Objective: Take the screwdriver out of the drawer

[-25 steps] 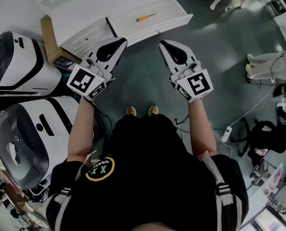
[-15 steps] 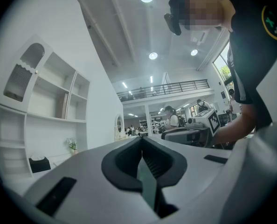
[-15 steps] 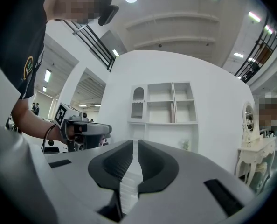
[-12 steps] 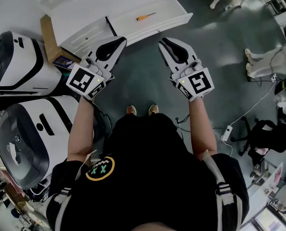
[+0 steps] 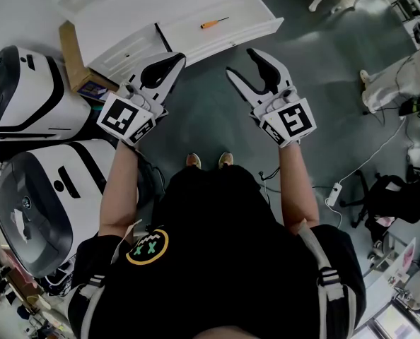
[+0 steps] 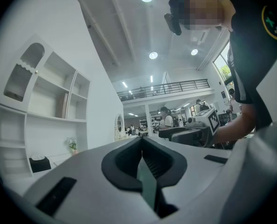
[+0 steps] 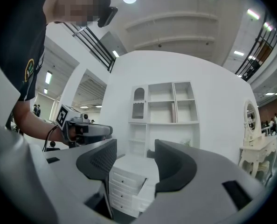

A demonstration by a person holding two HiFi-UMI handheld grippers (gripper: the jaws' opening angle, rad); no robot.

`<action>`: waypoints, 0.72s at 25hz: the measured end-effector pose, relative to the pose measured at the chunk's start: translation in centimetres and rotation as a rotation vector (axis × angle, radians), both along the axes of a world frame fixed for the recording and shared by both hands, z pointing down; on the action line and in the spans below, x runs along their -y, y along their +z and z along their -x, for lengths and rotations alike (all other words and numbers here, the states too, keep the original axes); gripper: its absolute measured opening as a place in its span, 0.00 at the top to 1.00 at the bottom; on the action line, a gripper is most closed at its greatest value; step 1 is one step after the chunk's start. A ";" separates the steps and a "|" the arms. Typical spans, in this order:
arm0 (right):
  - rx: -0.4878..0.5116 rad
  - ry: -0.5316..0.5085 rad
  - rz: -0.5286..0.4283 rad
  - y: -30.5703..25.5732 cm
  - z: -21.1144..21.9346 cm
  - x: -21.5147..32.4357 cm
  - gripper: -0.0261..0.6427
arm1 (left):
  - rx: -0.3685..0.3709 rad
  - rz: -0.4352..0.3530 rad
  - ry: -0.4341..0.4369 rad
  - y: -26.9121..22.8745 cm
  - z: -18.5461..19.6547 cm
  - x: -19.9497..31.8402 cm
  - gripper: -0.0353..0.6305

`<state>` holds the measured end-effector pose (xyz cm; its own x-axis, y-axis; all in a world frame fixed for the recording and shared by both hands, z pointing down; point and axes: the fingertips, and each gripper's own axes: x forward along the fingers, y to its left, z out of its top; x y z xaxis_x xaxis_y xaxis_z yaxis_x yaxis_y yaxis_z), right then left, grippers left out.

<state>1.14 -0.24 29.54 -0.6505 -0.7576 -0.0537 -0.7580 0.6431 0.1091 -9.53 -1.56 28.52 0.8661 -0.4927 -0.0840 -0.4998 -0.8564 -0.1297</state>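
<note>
right gripper (image 5: 240, 61): jaws just been opening, half apart, empty | left gripper (image 5: 176, 61): jaws together, empty | risk: thin orange-handled screwdriver (image 5: 214, 25), upper centre in pulled-out white drawer (image 5: 256, 14), may roll off the pads

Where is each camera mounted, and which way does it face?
Head view: on the person's head, facing steeply down; shows left gripper, right gripper, arms, feet, screwdriver in drawer.
Left gripper view: on that gripper, along shut jaws; person's torso at right.
Right gripper view: along empty jaws, just opening; torso at left.
Both gripper views share white shelves.
</note>
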 end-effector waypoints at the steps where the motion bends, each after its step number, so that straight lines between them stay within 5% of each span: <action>1: 0.001 -0.001 0.002 0.0 0.0 0.0 0.54 | 0.000 0.000 0.000 0.0 0.0 0.0 0.92; 11: -0.009 -0.037 0.035 1.0 1.0 0.1 0.11 | 0.001 0.002 0.002 0.2 0.1 0.1 0.92; 18: -0.023 -0.021 0.037 1.6 0.7 0.5 0.09 | 0.003 0.006 0.001 0.4 0.0 0.3 0.92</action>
<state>0.43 -0.70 31.09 -0.6670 -0.7450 -0.0104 -0.7419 0.6627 0.1018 -9.52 -1.91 28.88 0.8671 -0.4919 -0.0786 -0.4981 -0.8579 -0.1262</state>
